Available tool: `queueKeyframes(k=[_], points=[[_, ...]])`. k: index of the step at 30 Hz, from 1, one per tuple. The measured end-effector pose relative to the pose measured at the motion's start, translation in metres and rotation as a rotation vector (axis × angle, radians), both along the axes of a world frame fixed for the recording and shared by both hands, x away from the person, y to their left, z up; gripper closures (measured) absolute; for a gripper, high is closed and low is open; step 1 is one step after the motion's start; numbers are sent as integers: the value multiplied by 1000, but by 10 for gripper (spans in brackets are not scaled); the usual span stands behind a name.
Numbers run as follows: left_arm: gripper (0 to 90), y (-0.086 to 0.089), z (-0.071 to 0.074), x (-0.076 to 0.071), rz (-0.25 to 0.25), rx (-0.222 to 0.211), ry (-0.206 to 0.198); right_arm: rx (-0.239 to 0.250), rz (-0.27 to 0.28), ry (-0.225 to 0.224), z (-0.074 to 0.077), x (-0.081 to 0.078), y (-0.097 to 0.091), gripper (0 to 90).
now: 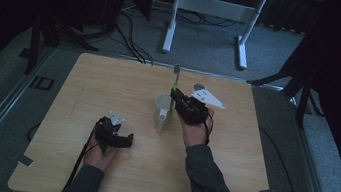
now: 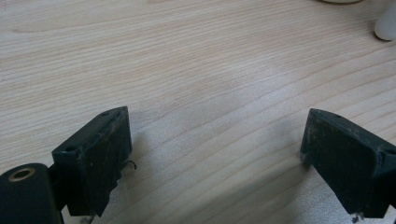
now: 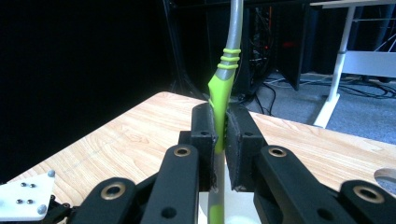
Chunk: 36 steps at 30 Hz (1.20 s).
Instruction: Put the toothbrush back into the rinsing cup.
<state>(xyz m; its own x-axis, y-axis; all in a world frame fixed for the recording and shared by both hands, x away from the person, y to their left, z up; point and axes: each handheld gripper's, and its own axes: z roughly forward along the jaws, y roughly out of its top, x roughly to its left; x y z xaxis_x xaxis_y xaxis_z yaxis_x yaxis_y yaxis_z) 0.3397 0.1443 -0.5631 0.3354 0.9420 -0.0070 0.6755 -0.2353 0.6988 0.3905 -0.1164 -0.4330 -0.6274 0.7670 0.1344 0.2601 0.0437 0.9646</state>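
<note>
Right tongs [image 3: 219,140] pinch upright toothbrush [image 3: 223,84] over mug [image 1: 162,109].

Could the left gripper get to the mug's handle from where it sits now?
Probably yes. The left gripper rests open on the table, and bare wood lies between it and the mug. The handle points toward the person, while the right gripper holds the toothbrush above the mug's far side.

One mug [image 1: 163,111], one toothbrush [image 1: 175,87], two tongs [image 1: 126,140] [image 1: 174,95], perhaps one small disc [image 1: 199,86] on table [image 1: 110,82].
</note>
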Motion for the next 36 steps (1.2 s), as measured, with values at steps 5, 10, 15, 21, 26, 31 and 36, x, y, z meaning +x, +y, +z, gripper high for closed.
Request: queueKeyframes(k=[5,10,15,21,26,31,36], points=[[91,0,0,0,0,1,2,26,6,6,-2,1,0,823],[91,0,0,0,0,1,2,47,12,24,-4,1,-1,823],[91,0,0,0,0,1,1,47,16,26,-5,0,1,823],[92,0,0,0,1,1,0,46,20,27,-7,-1,3,823],[91,0,0,0,1,0,-1,39,31,31,-9,-2,5,823],[91,0,0,0,1,0,-1,39,37,31,-10,-3,8,823],[91,0,0,0,0,1,0,46,43,32,-10,-3,11,823]])
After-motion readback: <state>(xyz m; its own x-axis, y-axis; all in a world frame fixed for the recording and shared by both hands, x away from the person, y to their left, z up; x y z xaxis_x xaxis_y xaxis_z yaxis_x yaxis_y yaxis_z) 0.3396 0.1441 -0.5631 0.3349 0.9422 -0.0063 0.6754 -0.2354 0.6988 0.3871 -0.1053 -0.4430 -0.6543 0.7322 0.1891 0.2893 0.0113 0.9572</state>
